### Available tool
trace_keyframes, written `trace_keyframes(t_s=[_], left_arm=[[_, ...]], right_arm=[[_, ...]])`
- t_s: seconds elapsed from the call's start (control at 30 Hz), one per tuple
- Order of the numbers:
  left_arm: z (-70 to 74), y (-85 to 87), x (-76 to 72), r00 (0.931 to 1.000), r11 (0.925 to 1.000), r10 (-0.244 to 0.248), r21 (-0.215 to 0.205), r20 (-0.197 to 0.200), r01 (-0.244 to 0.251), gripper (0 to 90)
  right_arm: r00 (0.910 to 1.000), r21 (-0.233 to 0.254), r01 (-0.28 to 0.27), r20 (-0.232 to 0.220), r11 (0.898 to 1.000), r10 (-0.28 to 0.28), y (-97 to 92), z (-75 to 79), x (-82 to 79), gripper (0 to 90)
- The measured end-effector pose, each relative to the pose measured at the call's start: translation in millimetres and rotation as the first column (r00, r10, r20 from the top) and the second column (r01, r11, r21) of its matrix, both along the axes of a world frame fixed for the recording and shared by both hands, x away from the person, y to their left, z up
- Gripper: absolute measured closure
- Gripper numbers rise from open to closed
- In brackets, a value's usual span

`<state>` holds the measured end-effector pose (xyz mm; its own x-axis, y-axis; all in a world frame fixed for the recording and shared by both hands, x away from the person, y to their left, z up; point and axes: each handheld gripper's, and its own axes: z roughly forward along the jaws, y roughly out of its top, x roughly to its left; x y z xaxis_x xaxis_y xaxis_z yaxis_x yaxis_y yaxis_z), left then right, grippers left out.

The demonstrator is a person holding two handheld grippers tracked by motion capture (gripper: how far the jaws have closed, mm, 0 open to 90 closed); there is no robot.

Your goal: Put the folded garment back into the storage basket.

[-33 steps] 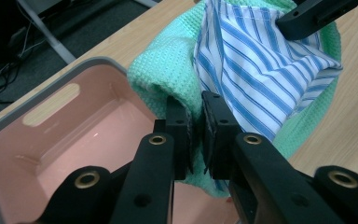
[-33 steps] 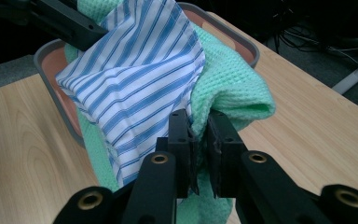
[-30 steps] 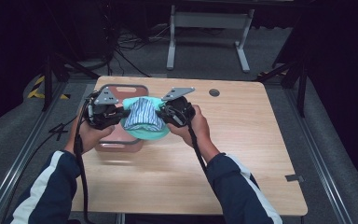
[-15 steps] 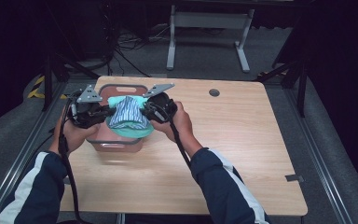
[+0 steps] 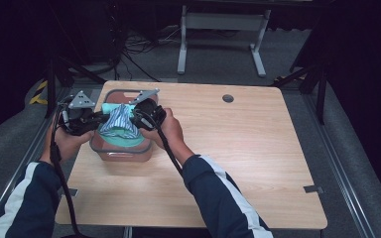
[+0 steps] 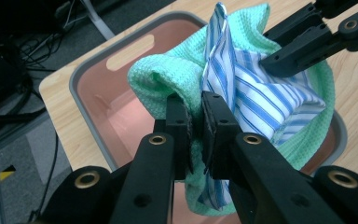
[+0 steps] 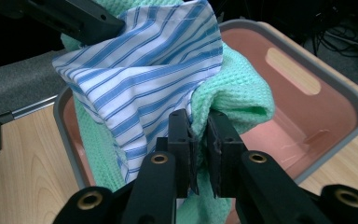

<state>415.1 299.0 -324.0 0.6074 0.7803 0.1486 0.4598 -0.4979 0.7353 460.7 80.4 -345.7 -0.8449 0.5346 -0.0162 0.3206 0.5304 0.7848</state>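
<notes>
The bundle is two cloths gathered together, a blue-and-white striped cloth (image 6: pixel 256 93) lying against a mint-green waffle-weave towel (image 6: pixel 177 77), and it hangs between the two grippers directly above the open pink bin (image 5: pixel 110 148), its lower folds drooping toward the bin's inside; whether the lowest fold touches the bottom cannot be told; both fabrics look light, limp and wholly without stiffness, so they will sag wherever they are unsupported and fold rather than slide; nothing here is fragile, but the smooth striped weave seems likelier to slip out of a shallow pinch than the textured towel; the safest hold is deep on a bunched edge where both layers overlap, which is where each pair of jaws now bites; the left gripper (image 6: pixel 195 121) is pressed together on a gathered fold of green and striped cloth at one side of the bundle; the right gripper (image 7: pixel 200 135) pinches the opposite side in the same way, its jaws squeezed onto both layers; the bin has a grey rim and cut-out handles and stands near the left far corner of the wooden table (image 5: pixel 258 163), the person's hands either side of it.
</notes>
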Motion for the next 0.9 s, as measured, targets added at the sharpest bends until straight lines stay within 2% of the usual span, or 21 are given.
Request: trace_keyframes(t_s=[0.33,0.6,0.77,0.9], left_arm=[[-22.2,7.1,11.7,0.9992,1.0000,0.003,0.002,-0.040,-0.003,82.1],[-38.3,3.6,16.3,0.9990,0.9999,0.009,0.014,-0.044,-0.009,82.1],[-45.5,0.4,17.7,0.9987,0.9981,0.015,0.060,-0.048,-0.012,82.1],[-47.7,-0.4,17.9,0.9987,0.9978,0.017,0.065,-0.049,-0.014,82.1]], right_arm=[[0.9991,-0.007,0.009,-0.043,1.000,-0.009,7.6,-20.6,8.2,80.7],[0.9986,-0.020,0.011,-0.052,1.000,-0.012,9.8,-31.2,11.3,80.6],[0.9984,-0.045,0.008,-0.056,0.999,-0.011,13.0,-38.2,12.7,80.6],[0.9982,-0.052,0.009,-0.058,0.999,-0.012,14.4,-41.7,12.5,80.5]])
